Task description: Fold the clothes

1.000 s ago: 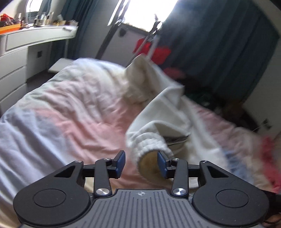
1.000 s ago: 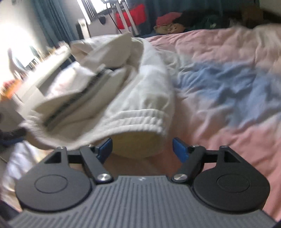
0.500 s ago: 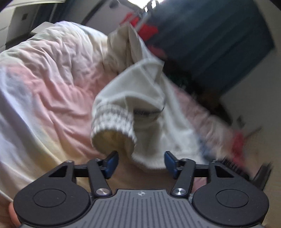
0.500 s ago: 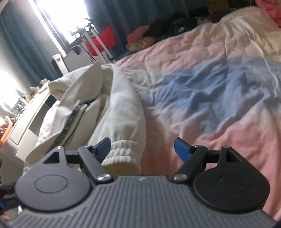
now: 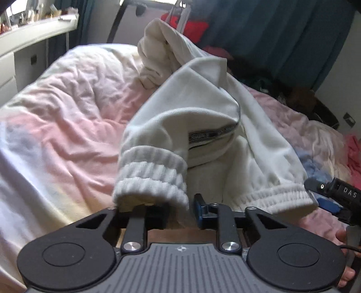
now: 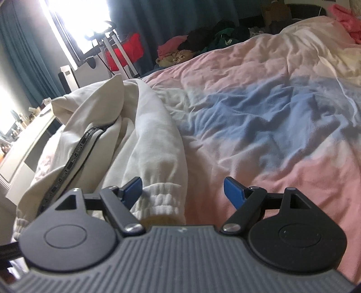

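A cream zip sweatshirt (image 5: 203,108) lies bunched on the pink and blue duvet (image 5: 67,126). Its ribbed sleeve cuff (image 5: 153,178) drapes over my left gripper (image 5: 180,208). The jaws are closing with the cuff's edge between them, and the cuff hides the left finger. My right gripper (image 6: 183,190) stands open. Another gathered cuff (image 6: 162,199) sits between its fingers, beside the left blue pad (image 6: 134,189), and nothing presses on it. In the left wrist view the right gripper (image 5: 331,198) shows at the right edge, by the ribbed hem (image 5: 277,196).
Wrinkled duvet (image 6: 259,117) spreads to the right of the sweatshirt. A white desk (image 5: 33,29) stands left of the bed. Dark curtains (image 5: 282,33), a stand with a red item (image 5: 187,22) and a heap of clothes (image 6: 203,45) lie beyond the bed. Pink fabric (image 6: 345,13) sits at the far right.
My left gripper moved forward and down onto the sleeve cuff, and its jaws widened, then narrowed around the cuff's edge. The right gripper stayed open while the sweatshirt settled lower beside it.
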The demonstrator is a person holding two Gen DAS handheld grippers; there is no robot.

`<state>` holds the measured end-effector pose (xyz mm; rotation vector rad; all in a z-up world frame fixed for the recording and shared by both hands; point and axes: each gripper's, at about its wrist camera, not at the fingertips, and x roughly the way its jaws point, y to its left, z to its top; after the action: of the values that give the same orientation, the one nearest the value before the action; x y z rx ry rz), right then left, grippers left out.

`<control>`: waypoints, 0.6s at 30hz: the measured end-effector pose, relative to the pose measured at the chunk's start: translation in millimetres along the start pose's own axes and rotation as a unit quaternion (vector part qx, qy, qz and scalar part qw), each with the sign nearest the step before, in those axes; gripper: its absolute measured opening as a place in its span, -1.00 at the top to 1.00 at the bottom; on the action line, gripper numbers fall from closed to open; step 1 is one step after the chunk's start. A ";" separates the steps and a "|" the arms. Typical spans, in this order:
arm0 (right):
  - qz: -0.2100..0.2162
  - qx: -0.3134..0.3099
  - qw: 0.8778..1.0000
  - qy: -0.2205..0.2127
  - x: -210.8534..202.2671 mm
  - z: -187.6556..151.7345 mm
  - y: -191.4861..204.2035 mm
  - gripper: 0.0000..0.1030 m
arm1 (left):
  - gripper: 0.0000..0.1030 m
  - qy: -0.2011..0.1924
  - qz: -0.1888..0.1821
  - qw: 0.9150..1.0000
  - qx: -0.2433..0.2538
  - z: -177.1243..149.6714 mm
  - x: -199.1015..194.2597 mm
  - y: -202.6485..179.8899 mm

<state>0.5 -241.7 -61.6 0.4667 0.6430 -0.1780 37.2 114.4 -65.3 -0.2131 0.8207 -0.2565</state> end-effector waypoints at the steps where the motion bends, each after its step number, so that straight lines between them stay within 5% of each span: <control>1: -0.004 -0.004 1.000 -0.002 -0.2 -0.9 1.1 -0.57 | 0.64 -0.015 -0.005 1.000 -0.014 1.3 -5.6 3.6; 4: -0.009 -0.021 1.000 -0.007 -2.1 -4.6 5.5 -0.57 | 0.77 -0.069 -0.027 0.995 -0.067 6.5 -27.5 17.8; 7: -0.002 -0.045 0.999 -0.007 -3.6 -8.6 14.0 -0.57 | 0.82 -0.126 -0.054 0.981 -0.140 10.9 -50.9 40.6; 10: 0.036 -0.086 0.996 0.017 0.6 -16.2 30.4 -0.57 | 0.83 -0.133 -0.029 0.966 -0.218 15.8 -52.4 69.6; 16: 0.068 -0.144 0.985 0.071 15.8 -39.2 57.8 -0.57 | 0.81 -0.001 0.068 0.950 -0.303 22.2 -1.9 114.0; 18: 0.072 -0.137 0.984 0.085 21.3 -41.0 56.6 -0.57 | 0.78 0.022 0.072 0.949 -0.307 25.7 4.6 118.3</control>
<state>12.4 -172.9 -82.9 0.2634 0.7856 0.0887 76.1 227.4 -85.1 -0.7309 0.9389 0.1419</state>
